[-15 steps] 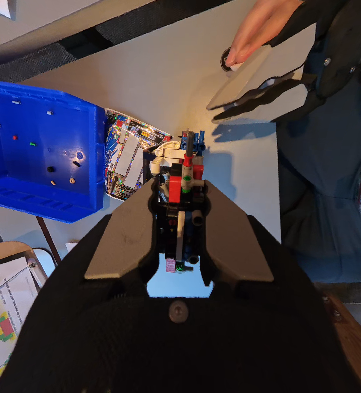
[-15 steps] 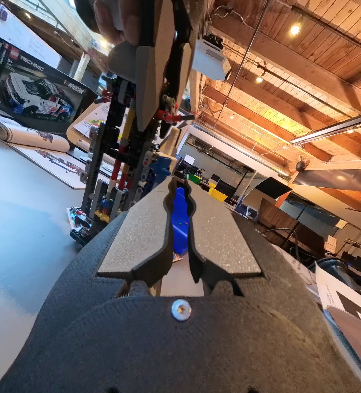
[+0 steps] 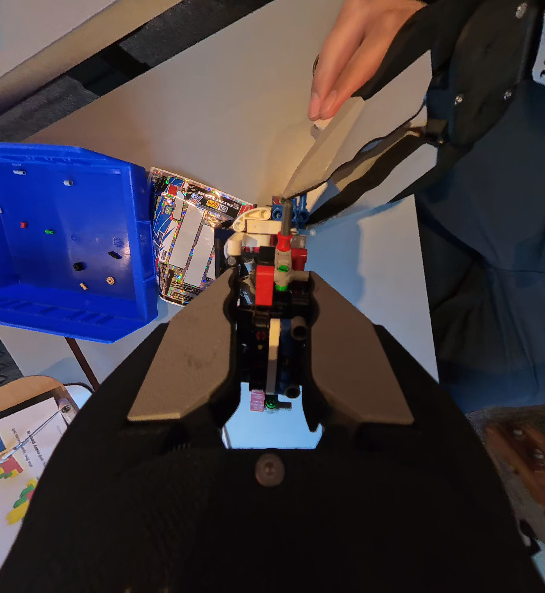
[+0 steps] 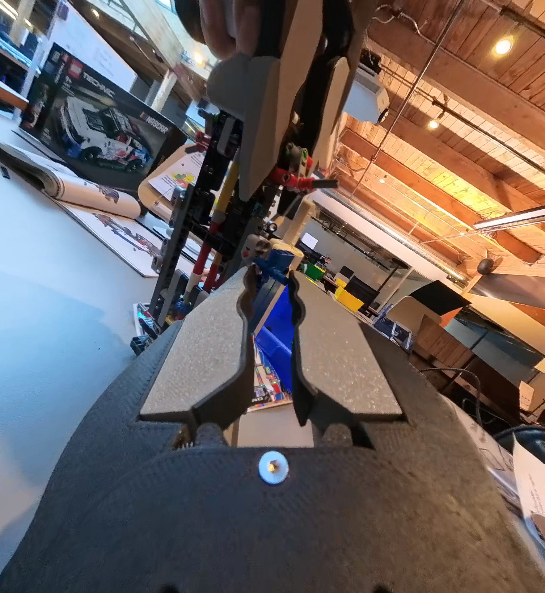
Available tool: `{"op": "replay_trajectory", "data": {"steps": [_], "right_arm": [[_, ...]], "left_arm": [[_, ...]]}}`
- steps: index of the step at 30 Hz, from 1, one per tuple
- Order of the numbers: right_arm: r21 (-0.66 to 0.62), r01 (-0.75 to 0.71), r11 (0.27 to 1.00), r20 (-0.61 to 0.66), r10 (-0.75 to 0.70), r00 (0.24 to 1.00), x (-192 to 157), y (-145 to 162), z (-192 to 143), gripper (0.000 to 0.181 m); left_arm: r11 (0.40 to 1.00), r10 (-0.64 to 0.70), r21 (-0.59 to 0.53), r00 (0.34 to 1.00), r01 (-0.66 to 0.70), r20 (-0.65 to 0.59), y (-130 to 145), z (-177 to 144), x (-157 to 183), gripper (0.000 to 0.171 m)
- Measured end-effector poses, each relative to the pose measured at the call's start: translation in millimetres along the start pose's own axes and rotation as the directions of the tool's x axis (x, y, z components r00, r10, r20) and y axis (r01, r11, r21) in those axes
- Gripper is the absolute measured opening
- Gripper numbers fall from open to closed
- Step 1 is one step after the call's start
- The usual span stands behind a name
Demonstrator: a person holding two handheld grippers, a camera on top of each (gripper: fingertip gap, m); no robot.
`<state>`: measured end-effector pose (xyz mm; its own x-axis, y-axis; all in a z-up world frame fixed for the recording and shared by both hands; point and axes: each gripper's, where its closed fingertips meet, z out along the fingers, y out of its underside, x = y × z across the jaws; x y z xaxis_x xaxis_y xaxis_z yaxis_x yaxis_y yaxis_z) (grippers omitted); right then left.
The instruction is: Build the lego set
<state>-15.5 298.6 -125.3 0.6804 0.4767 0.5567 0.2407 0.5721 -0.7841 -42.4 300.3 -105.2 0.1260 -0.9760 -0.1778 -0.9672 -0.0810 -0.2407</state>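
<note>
**A:** Lego model, a half-built frame of black, red, white and blue parts, stands upright on the pale table, clamped between the fingers of your left gripper. Judging by the pose, you hold it that way to keep it steady while the other tool works at its far end.

**B:** And the right gripper?

**A:** Its fingers are slightly apart and hold nothing. You have its tips close to the blue parts at the model's lower end, just beside the dark grey axle; whether they touch, I cannot tell. A hand lies along that gripper's upper finger.

**B:** What else can be counted?

**A:** One blue bin to the left, with about nine small loose pieces scattered in it. One shiny sticker sheet lies between bin and model. One set box and one open instruction booklet sit well apart.
</note>
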Motion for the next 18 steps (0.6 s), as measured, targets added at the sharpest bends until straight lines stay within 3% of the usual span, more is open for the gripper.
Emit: {"op": "replay_trajectory", "data": {"steps": [18], "right_arm": [[0.058,0.003,0.998,-0.043,-0.001,0.999,0.2,-1.7,-3.3,0.017]], "left_arm": [[0.999,0.035,0.025,0.998,-0.034,-0.045,-2.4,0.1,-2.8,0.038]]}}
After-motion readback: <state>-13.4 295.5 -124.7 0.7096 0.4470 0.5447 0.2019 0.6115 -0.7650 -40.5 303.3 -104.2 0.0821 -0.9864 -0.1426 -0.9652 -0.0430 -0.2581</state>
